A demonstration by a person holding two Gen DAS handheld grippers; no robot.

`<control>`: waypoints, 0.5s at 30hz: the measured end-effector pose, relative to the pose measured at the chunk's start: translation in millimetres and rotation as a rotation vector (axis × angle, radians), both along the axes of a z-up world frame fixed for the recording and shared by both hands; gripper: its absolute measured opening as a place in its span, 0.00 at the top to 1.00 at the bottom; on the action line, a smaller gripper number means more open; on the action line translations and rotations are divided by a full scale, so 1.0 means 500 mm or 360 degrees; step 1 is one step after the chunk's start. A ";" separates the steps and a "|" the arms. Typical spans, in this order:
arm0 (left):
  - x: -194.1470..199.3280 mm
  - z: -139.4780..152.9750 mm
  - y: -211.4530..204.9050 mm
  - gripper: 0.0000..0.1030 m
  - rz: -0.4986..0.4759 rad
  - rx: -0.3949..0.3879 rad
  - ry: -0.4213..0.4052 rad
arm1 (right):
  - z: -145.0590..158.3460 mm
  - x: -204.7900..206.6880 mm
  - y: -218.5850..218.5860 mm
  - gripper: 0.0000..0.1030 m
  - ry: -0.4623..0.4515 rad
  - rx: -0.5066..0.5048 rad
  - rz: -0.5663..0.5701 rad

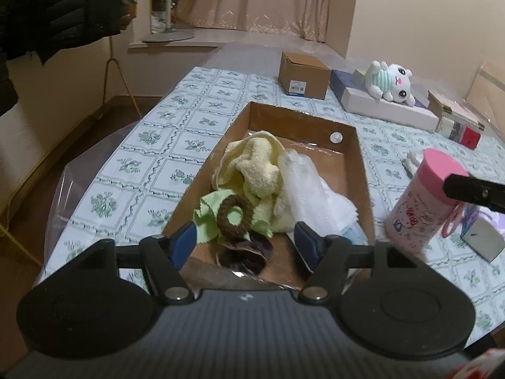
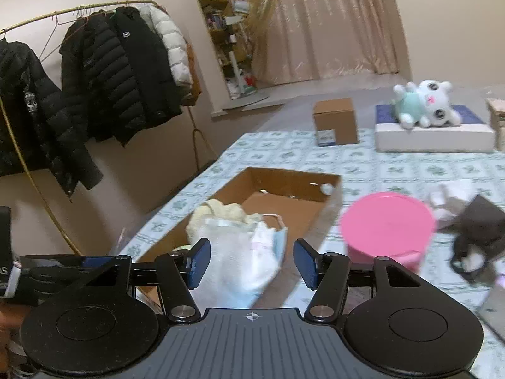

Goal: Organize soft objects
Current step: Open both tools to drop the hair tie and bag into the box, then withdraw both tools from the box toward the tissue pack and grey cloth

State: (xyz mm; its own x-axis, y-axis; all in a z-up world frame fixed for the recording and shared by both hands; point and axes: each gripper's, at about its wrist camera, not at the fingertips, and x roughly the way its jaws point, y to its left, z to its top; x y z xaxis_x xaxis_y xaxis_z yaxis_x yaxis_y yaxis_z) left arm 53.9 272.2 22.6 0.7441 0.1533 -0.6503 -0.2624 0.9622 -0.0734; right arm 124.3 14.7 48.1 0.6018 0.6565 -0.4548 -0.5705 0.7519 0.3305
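Several soft things are already lying in the cardboard box (image 1: 363, 170): a yellow towel (image 1: 255, 164), a white cloth (image 1: 306, 189), a green cloth (image 1: 208, 210), a brown knitted ring (image 1: 235, 218), a dark purple scrunchie (image 1: 243, 251) and, at the near right edge, a pale blue face mask (image 2: 279, 240). Both grippers are hovering with their fingers spread wide and nothing between them; the left gripper (image 1: 244, 240) is hanging over the near end of the box, and the right gripper (image 2: 251, 260) is looking down on the white cloth and mask from beside it. More soft pieces are waiting outside the box: a dark cloth item (image 2: 479, 224) and something pale behind it are lying on the tablecloth (image 1: 151, 158) past the pink-lidded canister (image 2: 388, 224), and a plush toy (image 1: 391, 82) is resting on a flat white box (image 1: 394, 109) at the far side. Judging by this, the next pickup is probably the dark item on the right. Doing it well means swinging the right fingers around the canister rather than over it, since it is standing upright just beside the box and could tip. Pinching a bunched fold, not a single thin edge, should be keeping the fabric from slipping, and releasing it over the bare far half of the box would be avoiding a heap spilling over the low wall.
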 end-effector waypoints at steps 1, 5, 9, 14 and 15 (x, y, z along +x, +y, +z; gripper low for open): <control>-0.007 0.002 -0.008 0.31 0.0011 -0.0014 -0.0008 | 0.001 -0.006 -0.015 0.42 -0.0002 -0.0007 -0.0016; -0.029 0.011 -0.051 0.23 0.0028 -0.0038 -0.0024 | 0.005 -0.018 -0.074 0.40 0.0009 -0.0022 -0.0085; -0.047 0.018 -0.095 0.19 0.0038 -0.0073 -0.0039 | 0.007 -0.027 -0.132 0.39 0.0019 -0.0018 -0.0152; -0.061 0.028 -0.160 0.13 0.0025 -0.0073 -0.0058 | 0.010 -0.035 -0.207 0.38 0.0041 0.0018 -0.0238; -0.062 0.029 -0.172 0.11 0.0019 -0.0071 -0.0061 | 0.011 -0.036 -0.221 0.38 0.0044 0.0021 -0.0255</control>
State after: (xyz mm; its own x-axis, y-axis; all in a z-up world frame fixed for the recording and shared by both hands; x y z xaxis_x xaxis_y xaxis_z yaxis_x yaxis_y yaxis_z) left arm 22.9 186.0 37.2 0.7667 0.1339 -0.6278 -0.2702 0.9545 -0.1264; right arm 106.3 -96.0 53.8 0.6866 0.5593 -0.4645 -0.4342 0.8279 0.3551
